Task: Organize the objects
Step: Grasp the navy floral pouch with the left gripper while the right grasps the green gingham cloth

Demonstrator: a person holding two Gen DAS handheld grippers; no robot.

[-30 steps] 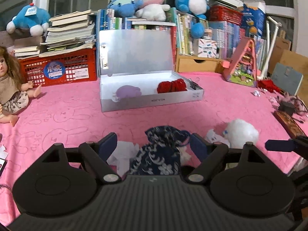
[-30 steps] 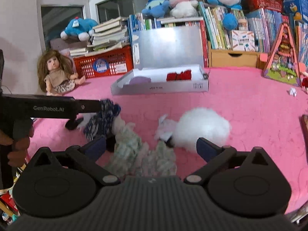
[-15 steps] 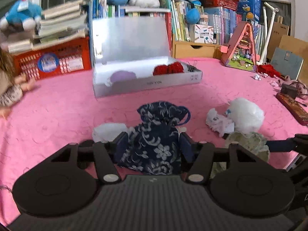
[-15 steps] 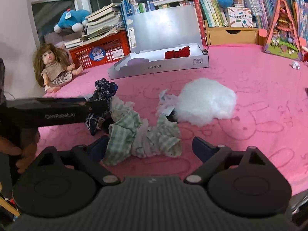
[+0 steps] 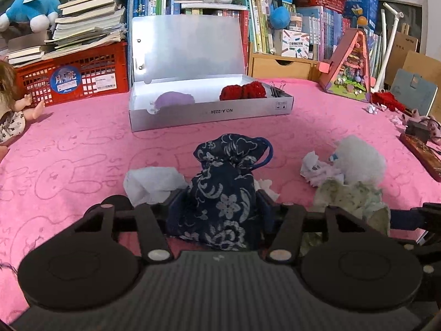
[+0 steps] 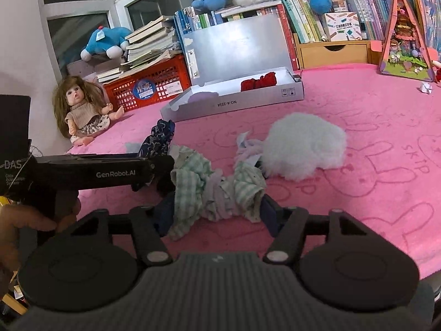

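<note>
Left wrist view: a pink tabletop (image 5: 82, 149) before crowded bookshelves (image 5: 275, 27). The left gripper (image 5: 220, 212) jaws are closing on the blue floral pouch (image 5: 220, 193); the open grey box (image 5: 209, 110) sits beyond.

Right wrist view: the right gripper (image 6: 217, 209) jaws are closing around the green checked cloth (image 6: 193, 182), with white fluff (image 6: 303, 146) just beyond and a doll (image 6: 80, 110) at the left.

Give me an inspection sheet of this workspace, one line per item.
Surface: pink blanket with bunny outlines.
Job's things: blue floral pouch, green checked cloth, white fluffy ball, white tissue; open white box holds a purple item and a red item.
Clutter: doll, red crate, paper scraps.
Grippers: left gripper jaws closing, pads against the pouch; right gripper jaws closing around the cloth.
Cables: nothing seen.
Surroundings: books, plush toys, windows.
</note>
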